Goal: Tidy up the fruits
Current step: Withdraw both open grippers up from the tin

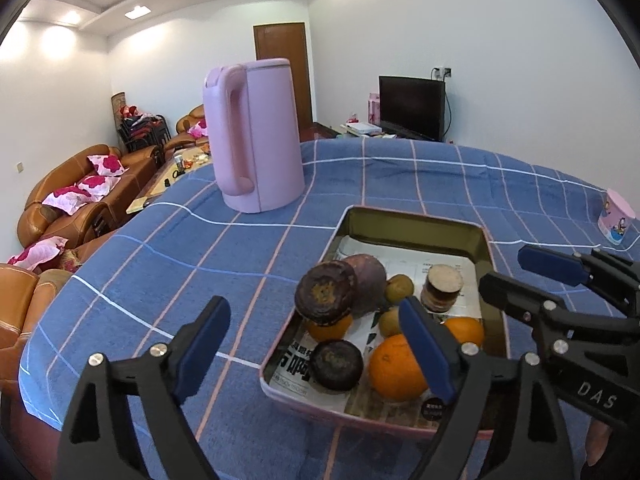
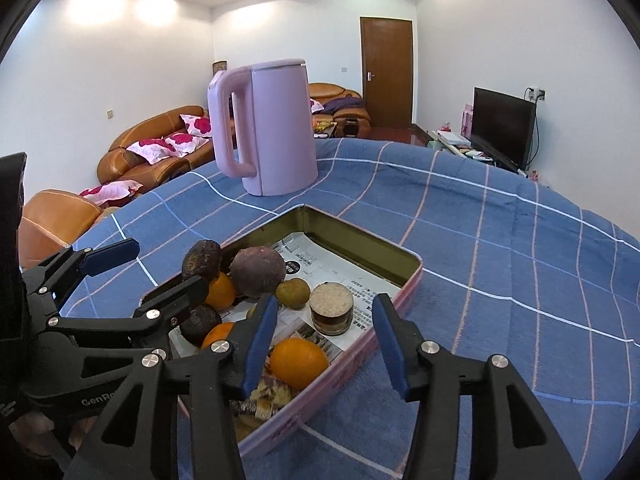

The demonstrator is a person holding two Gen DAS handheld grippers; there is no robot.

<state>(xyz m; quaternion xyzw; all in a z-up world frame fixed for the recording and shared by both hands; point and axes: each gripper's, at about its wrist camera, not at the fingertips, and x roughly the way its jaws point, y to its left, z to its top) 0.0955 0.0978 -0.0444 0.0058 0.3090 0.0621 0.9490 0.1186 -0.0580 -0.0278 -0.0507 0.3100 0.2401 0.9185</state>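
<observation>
In the pink tin tray (image 1: 340,236) on the blue checked table (image 1: 200,240), oranges (image 1: 396,364), dark round fruits (image 1: 326,292) and small green ones (image 1: 399,289) lie piled: firm, rounded, likely to roll, best gripped across the middle. Left gripper (image 1: 316,354) and right gripper (image 2: 326,342) hover at the near rim, jaws spread and empty.

Glossy metal tin (image 1: 482,248) lined with printed paper (image 1: 400,258); smooth matt plastic kettle (image 1: 260,136); woven checked cloth (image 1: 180,248); dimpled, shiny oranges (image 1: 394,366).
</observation>
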